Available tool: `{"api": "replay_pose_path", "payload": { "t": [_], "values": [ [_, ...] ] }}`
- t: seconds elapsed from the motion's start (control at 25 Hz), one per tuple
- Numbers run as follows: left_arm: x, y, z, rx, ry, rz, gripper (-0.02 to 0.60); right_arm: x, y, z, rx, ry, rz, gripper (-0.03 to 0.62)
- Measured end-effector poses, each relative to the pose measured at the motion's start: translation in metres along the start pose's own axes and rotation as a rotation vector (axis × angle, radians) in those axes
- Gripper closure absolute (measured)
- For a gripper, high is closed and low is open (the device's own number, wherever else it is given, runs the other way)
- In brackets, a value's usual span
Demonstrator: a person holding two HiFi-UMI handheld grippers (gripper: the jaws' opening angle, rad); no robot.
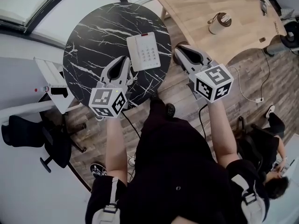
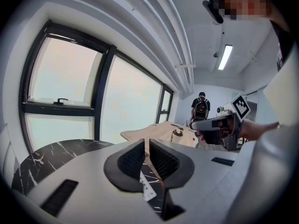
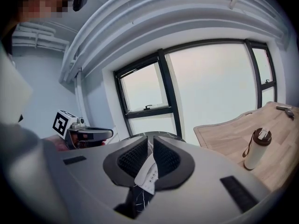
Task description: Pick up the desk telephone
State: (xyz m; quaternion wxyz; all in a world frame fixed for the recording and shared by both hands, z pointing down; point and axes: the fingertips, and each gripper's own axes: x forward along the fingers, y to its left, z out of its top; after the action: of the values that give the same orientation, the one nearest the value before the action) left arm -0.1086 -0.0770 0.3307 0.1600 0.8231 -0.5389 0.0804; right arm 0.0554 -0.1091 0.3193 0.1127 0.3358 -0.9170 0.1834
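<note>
On black marble table (image 1: 88,45), white keypad telephone (image 1: 144,51)

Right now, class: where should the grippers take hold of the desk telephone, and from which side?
Probably its two long edges, one gripper from each side: the telephone lies flat, keypad up, on the marble table, left gripper and right gripper flanking it, jaws shut.

A round black marble table (image 1: 84,45) stands on a wood-plank floor (image 1: 175,87), just beside a larger pale wooden table (image 1: 196,8) that bears a white bottle (image 1: 219,23). Tall dark-framed windows (image 2: 131,101) fill one wall with daylight. A strip light (image 2: 225,56) glows on the white ceiling, and a black office chair (image 1: 25,132) sits nearby.
</note>
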Motion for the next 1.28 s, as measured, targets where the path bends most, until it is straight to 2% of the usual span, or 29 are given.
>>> {"api": "replay_pose_path", "payload": {
  "t": [0.16,0.2,0.28,0.44,0.56,0.76,1.04,1.28],
  "values": [
    [0.021,0.026,-0.004,-0.022,0.024,-0.013,0.555,0.029,-0.013,0.003,0.017,0.023,-0.024,0.560],
    [0.025,0.031,-0.007,-0.028,0.035,-0.018,0.546,0.036,-0.016,0.001,0.024,0.033,-0.030,0.560],
    [0.034,0.042,-0.014,-0.045,0.058,-0.029,0.486,0.050,-0.020,-0.006,0.035,0.062,-0.045,0.559],
    [0.048,0.061,-0.029,-0.068,0.096,-0.052,0.475,0.073,-0.028,-0.017,0.054,0.106,-0.075,0.555],
    [0.058,0.069,-0.041,-0.081,0.129,-0.073,0.452,0.086,-0.030,-0.028,0.075,0.143,-0.089,0.488],
    [0.068,0.076,-0.057,-0.106,0.178,-0.098,0.425,0.100,-0.034,-0.052,0.115,0.207,-0.106,0.446],
    [0.080,0.080,-0.085,-0.144,0.261,-0.128,0.394,0.118,-0.040,-0.076,0.144,0.277,-0.103,0.417],
    [0.090,0.090,-0.111,-0.197,0.322,-0.112,0.374,0.132,-0.049,-0.107,0.195,0.342,-0.097,0.391]
  ]
}}
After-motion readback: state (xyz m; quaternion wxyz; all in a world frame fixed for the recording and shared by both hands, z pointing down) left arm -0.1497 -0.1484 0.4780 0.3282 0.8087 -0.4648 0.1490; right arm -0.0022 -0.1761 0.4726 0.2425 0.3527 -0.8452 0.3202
